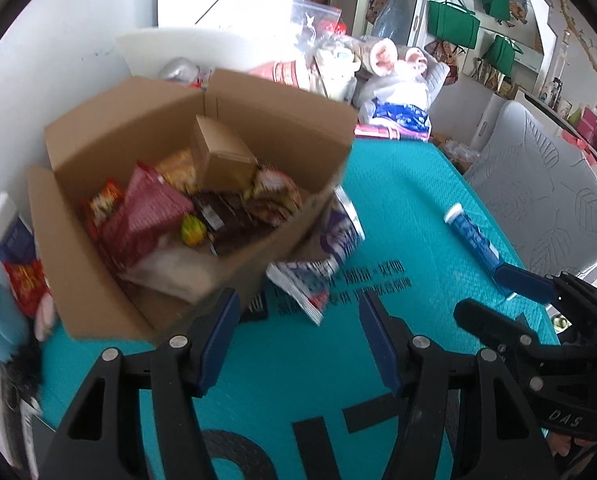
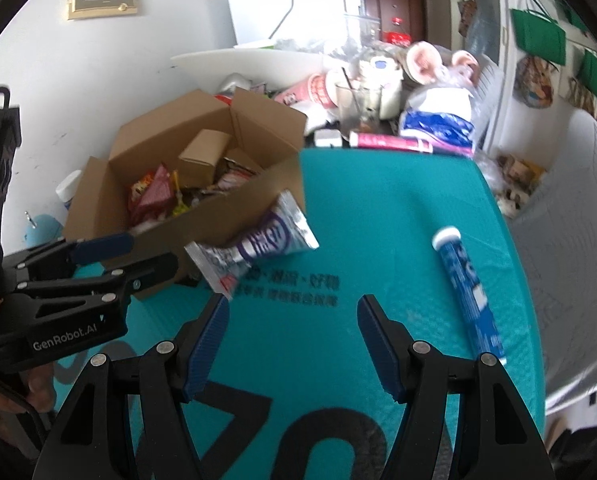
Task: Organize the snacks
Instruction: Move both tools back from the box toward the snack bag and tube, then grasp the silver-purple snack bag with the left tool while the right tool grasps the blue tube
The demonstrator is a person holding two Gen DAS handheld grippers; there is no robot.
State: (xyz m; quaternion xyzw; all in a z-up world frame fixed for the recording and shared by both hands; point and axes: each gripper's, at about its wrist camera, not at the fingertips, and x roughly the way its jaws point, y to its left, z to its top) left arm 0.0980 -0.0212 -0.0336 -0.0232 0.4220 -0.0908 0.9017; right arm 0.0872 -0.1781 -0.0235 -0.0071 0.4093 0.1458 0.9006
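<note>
An open cardboard box (image 1: 98, 280) (image 2: 170, 136) holding several snack packets and a small brown carton (image 1: 222, 160) stands at the left on a teal mat (image 1: 398, 208) (image 2: 378, 200). A silver and purple snack packet (image 1: 326, 256) (image 2: 258, 244) lies against the box's near right corner. A blue tube with a white cap (image 1: 472, 236) (image 2: 468, 292) lies on the mat to the right. My left gripper (image 1: 296, 340) is open and empty, just short of the packet; it also shows in the right wrist view (image 2: 134, 254). My right gripper (image 2: 292, 344) is open and empty, nearer than the packet and left of the tube.
Behind the mat is clutter: a stuffed mouse toy (image 2: 438, 76), a pink tube (image 2: 390, 142), a glass (image 2: 358, 108) and a white tray (image 2: 250, 64). A white bottle (image 1: 2, 224) stands left of the box. A grey padded chair (image 1: 546, 200) is on the right.
</note>
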